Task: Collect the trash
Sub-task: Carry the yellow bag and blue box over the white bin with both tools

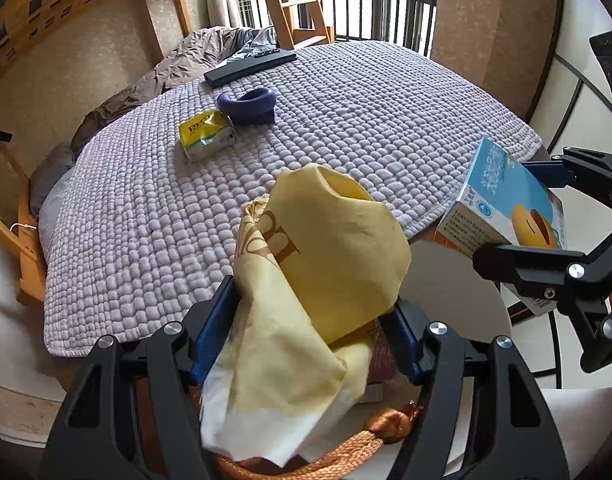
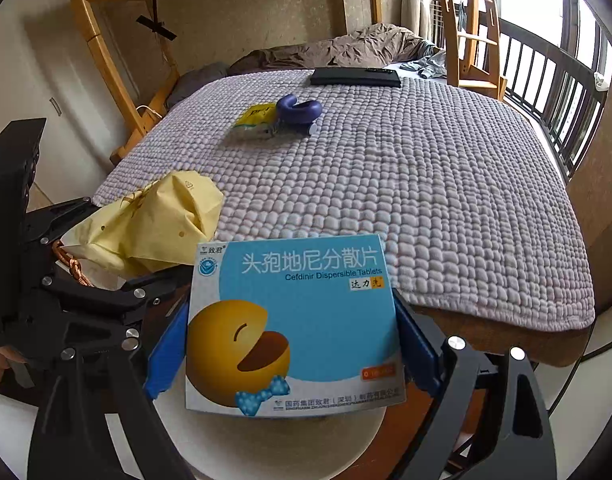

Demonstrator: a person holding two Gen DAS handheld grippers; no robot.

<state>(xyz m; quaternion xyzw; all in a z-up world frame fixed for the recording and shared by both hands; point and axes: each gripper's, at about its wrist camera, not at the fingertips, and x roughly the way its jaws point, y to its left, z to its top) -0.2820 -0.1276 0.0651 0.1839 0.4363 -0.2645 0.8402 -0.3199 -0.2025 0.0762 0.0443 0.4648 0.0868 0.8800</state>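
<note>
On the bed (image 1: 346,120) lie a flat black case (image 1: 249,66), a purple ring-shaped thing (image 1: 251,106) and a yellow packet (image 1: 205,134), while the left tool (image 1: 306,316) clamps a crumpled yellow bag (image 1: 326,256) half-wide and the right tool (image 2: 291,344) grips a blue medicine box (image 2: 306,312) spread wide.

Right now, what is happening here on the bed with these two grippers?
A person is collecting trash with two handheld grippers. The left gripper is shut on a crumpled yellow paper bag, held over a basket with an orange rope rim. The right gripper is shut on a blue medicine box near the bed's edge. On the quilt, a yellow packet, a purple ring-shaped thing and a black flat device are lying.
</note>
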